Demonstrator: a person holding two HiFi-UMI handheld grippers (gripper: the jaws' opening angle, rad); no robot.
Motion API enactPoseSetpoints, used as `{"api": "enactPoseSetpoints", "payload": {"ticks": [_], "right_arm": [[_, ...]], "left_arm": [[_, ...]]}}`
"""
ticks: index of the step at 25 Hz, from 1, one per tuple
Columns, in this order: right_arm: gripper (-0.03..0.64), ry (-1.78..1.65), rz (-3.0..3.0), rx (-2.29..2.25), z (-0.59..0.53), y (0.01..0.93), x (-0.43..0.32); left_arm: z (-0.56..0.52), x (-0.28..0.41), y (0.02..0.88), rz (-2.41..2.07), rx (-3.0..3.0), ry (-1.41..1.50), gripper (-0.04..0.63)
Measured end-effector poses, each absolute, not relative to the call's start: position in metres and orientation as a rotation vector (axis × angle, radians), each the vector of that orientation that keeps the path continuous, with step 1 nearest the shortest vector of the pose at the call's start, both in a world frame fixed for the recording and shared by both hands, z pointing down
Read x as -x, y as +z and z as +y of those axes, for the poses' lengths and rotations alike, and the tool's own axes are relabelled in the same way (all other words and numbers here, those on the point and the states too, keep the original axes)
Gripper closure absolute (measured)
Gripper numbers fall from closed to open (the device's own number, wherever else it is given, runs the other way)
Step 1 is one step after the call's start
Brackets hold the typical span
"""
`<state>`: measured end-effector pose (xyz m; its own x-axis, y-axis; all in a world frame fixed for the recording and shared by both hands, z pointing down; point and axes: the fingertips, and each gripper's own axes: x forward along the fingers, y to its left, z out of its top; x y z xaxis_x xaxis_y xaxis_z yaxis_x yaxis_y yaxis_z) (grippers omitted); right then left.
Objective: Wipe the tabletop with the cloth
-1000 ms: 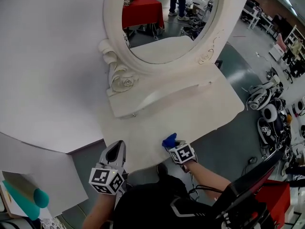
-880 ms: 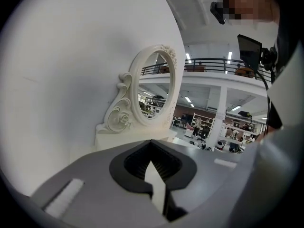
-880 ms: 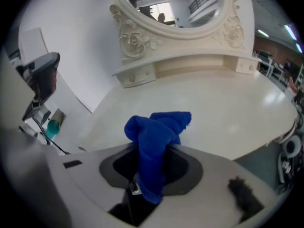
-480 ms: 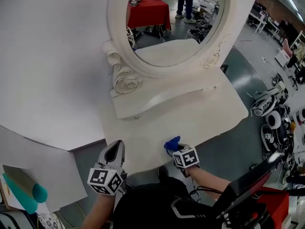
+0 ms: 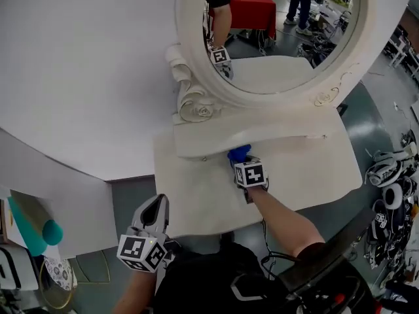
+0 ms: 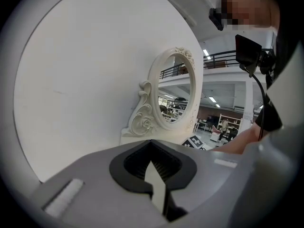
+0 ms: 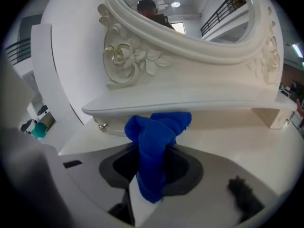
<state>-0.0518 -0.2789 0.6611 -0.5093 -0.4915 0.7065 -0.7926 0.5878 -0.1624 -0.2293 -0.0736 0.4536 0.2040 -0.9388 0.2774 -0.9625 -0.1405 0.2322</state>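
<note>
A blue cloth [image 7: 154, 146] is bunched between the jaws of my right gripper [image 7: 147, 184], which is shut on it. In the head view the cloth [image 5: 239, 153] rests on the cream dressing tabletop [image 5: 196, 195] just under the mirror's shelf [image 5: 262, 136], with the right gripper [image 5: 243, 165] behind it. My left gripper [image 5: 152, 216] hangs off the table's front left corner, jaws closed on nothing. Its own view shows the left gripper [image 6: 156, 184] pointing toward the wall and the mirror [image 6: 178, 96].
An oval mirror [image 5: 281, 25] in a carved cream frame stands at the back of the table against a white wall [image 5: 78, 70]. A small drawer knob [image 7: 101, 126] sits under the shelf. A teal roll [image 5: 39, 231] lies at left. Helmets and gear [image 5: 389, 165] lie on the floor at right.
My right gripper has pushed the cloth from the table's front edge forward to the foot of the mirror shelf. The left gripper has stayed near the front corner.
</note>
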Motion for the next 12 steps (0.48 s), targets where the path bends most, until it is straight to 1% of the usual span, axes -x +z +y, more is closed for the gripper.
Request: {"api": "enactPoseSetpoints", "payload": {"ticks": [6,12], "right_arm": [[0.485,0.634,-2.209,-1.033,-0.31,0.672,0.056],[0.485,0.64,-2.204,-0.956,-0.304,0.673,0.054]], "left_arm": [[-0.059,0.232,0.461,-1.873,-2.015,0.1,0.586],[-0.061,0.22,0.465,-1.898,-1.985,0.103,0.586]]}}
